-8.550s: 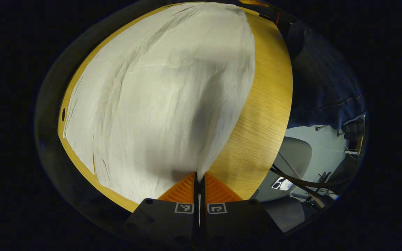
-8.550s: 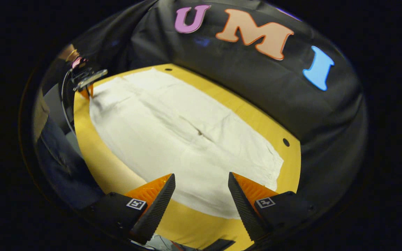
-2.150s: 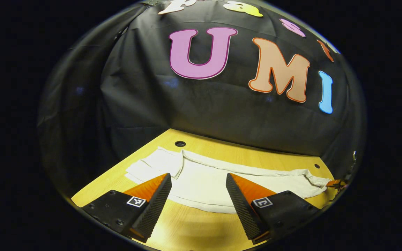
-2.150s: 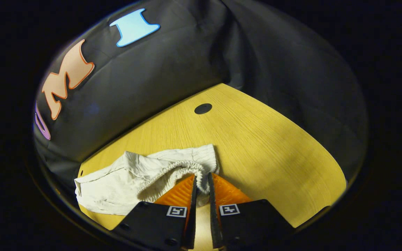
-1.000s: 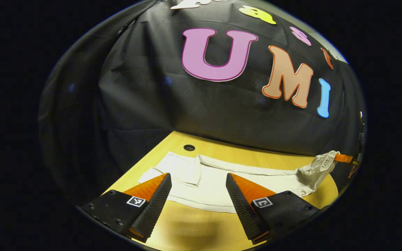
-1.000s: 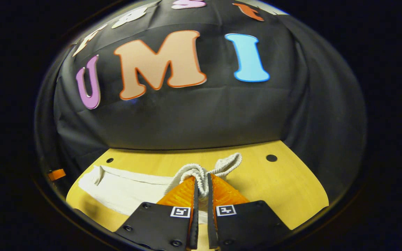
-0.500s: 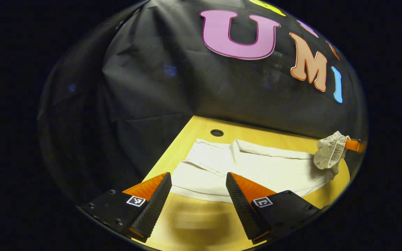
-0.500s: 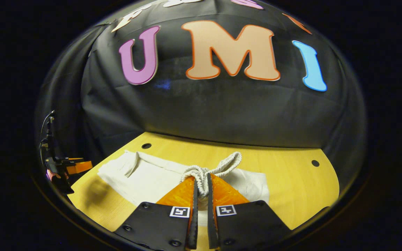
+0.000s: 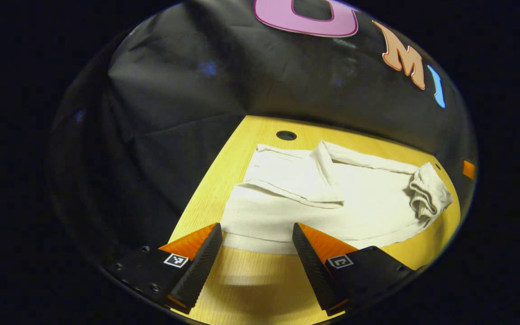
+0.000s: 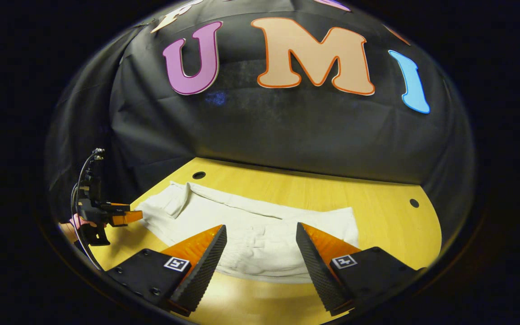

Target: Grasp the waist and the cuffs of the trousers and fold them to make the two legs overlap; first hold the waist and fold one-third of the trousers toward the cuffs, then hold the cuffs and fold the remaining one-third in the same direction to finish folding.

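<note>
Black cloth wall (image 9: 188,90) backs the booth, draped down behind the far edge. Wooden surface (image 9: 260,293), yellow-toned, with round holes near its back corners: one hole (image 9: 286,135) in the left gripper view, two more (image 10: 199,174) and (image 10: 414,203) in the right gripper view.

White trousers (image 9: 332,203) lie flat on the surface, legs overlapped lengthwise. In the left gripper view the cuff end (image 9: 282,176) sits near the hole, one layer turned over on itself, edges uneven. Elastic waist (image 9: 427,198) is folded over onto the body of the trousers at the far right, bunched and a bit rumpled, resting on the fabric. In the right gripper view the trousers (image 10: 260,234) run left to right across the surface, the folded waist end (image 10: 332,230) nearest the camera, the cuff end (image 10: 174,201) far left by the hole.

Left hand-held gripper (image 9: 257,237) hovers over the near edge of the trousers, fingers spread wide, nothing between them; released. It also appears at far left in the right gripper view (image 10: 127,218), held by a hand (image 10: 79,223), just off the cuff end, not touching fabric.

Right hand-held gripper (image 10: 260,239) is released too, fingers apart above the folded waist end, holding nothing. Small piece of it shows at the right edge of the left gripper view (image 9: 468,169).
</note>
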A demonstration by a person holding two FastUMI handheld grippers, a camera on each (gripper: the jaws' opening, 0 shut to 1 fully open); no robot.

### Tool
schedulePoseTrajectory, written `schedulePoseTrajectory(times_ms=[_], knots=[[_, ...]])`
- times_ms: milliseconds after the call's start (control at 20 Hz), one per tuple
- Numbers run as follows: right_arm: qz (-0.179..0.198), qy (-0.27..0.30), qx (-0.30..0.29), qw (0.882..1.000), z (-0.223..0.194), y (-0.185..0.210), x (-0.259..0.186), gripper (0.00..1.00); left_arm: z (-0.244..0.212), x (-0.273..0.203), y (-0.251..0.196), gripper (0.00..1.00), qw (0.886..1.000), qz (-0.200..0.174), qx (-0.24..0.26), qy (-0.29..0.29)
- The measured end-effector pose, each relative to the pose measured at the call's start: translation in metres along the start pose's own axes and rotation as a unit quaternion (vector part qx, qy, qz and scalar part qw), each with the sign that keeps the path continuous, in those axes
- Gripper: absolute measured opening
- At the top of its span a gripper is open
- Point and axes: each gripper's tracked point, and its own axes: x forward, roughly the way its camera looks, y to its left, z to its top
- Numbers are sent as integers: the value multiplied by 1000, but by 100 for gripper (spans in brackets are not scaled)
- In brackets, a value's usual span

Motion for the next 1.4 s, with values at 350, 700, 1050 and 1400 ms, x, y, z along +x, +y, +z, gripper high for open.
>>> schedulePoseTrajectory(times_ms=[350, 700, 1050, 1400], knots=[[-44, 8, 10, 999, -11, -35, -19, 98, -13, -1, 3, 95, 999, -3, 23, 35], [-54, 3, 16, 998, -7, -46, -30, 98, -8, -6, 25, 59, 999, -16, 23, 40], [-66, 4, 1, 998, -12, -58, -45, 99, 15, -29, 50, 0, 999, -27, -22, 31], [-81, -6, 4, 997, -10, -78, -65, 99, 57, -45, 1, 0, 993, -45, -101, -34]])
